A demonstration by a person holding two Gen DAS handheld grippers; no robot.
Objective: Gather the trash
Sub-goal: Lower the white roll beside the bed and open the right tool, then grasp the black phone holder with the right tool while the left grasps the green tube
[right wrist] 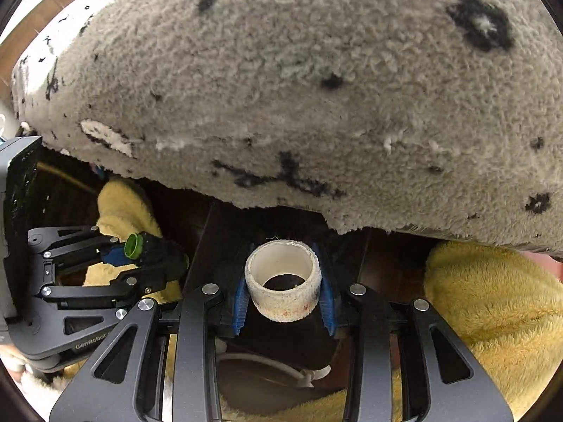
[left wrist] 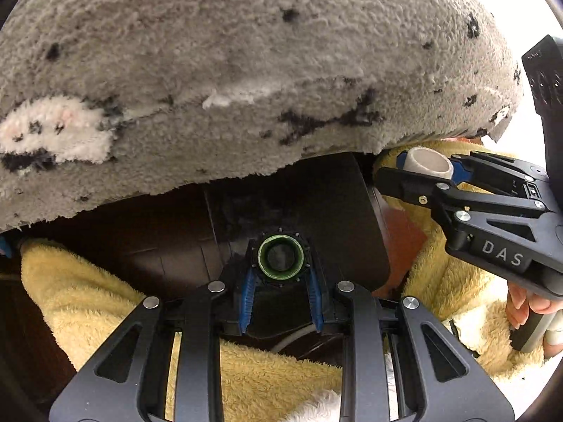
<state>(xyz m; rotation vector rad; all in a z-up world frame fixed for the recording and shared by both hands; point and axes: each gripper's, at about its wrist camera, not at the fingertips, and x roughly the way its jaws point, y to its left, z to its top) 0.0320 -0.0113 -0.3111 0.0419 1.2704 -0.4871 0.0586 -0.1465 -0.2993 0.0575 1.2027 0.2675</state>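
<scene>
Left wrist view: left gripper (left wrist: 280, 263) clamped on a small round green plastic bottle cap (left wrist: 280, 257), open side toward the camera, dark inside, over a dark bin-like container (left wrist: 316, 204). Right gripper (right wrist: 283, 281) pinches a short off-white cardboard ring (right wrist: 283, 277), hollow, stained orange at its lower edge. Grey shaggy rug (right wrist: 281, 88) beyond, yellow fleece sleeves (right wrist: 492, 299) at the sides.

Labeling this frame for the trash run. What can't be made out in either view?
- Bin or drop spot: in neither view.
- Floor under the rug: hidden in both views.
- Dark object below the cap: left view, shadowed, cannot name it.
- Inside of the ring: right view, dark.
- Hand: left view, cut off by the edge.
</scene>
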